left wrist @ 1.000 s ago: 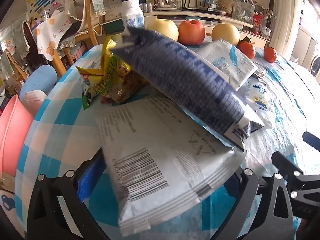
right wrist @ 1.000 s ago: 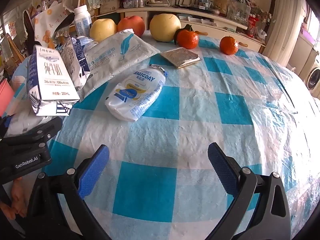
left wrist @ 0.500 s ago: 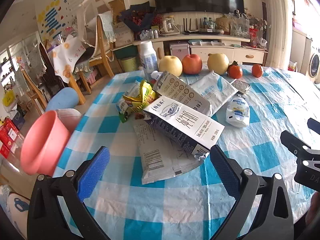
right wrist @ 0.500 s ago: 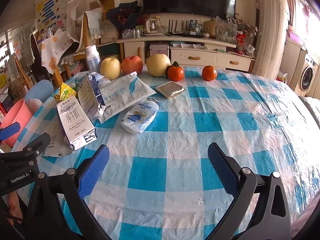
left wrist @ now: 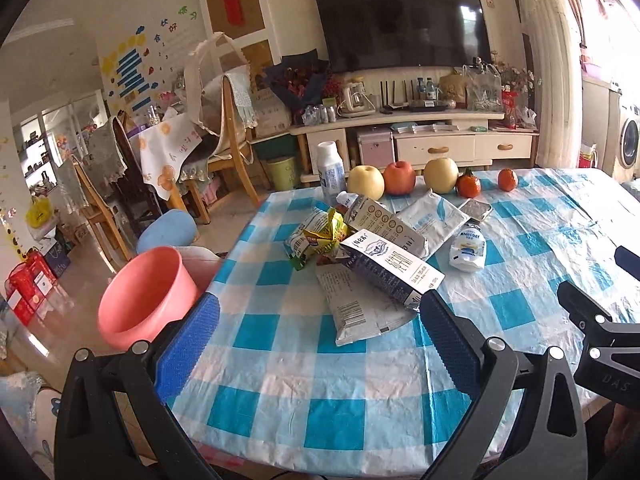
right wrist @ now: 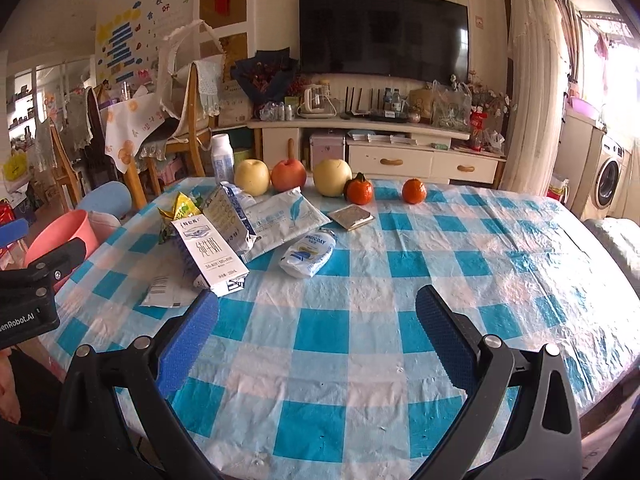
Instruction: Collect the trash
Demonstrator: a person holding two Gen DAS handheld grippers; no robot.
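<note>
A heap of trash lies on the blue-checked table (left wrist: 320, 392): a blue milk carton (left wrist: 390, 270) (right wrist: 208, 254), a second carton (left wrist: 386, 228) (right wrist: 230, 216), a flat silver wrapper (left wrist: 356, 308), a yellow snack bag (left wrist: 322, 240) (right wrist: 178, 208), a white pouch (left wrist: 434, 218) (right wrist: 280, 218) and a small white Magicday pack (left wrist: 466, 246) (right wrist: 308, 252). My left gripper (left wrist: 318, 332) hangs open near the table's front left corner, well back from the heap. My right gripper (right wrist: 316, 328) is open too, above bare cloth. A pink bin (left wrist: 144, 300) (right wrist: 60, 234) stands beside the table's left edge.
Apples, a pear and two oranges (right wrist: 360, 192) line the far edge with a white bottle (left wrist: 330, 176) and a small foil packet (right wrist: 352, 218). Wooden chairs (left wrist: 228, 136) and a blue stool (left wrist: 166, 230) crowd the left; a TV cabinet (right wrist: 400, 156) runs behind.
Both grippers have pulled back and risen from the heap. The milk carton, close in front of the left gripper a second ago, now lies on the wrapper. The bin has come into view.
</note>
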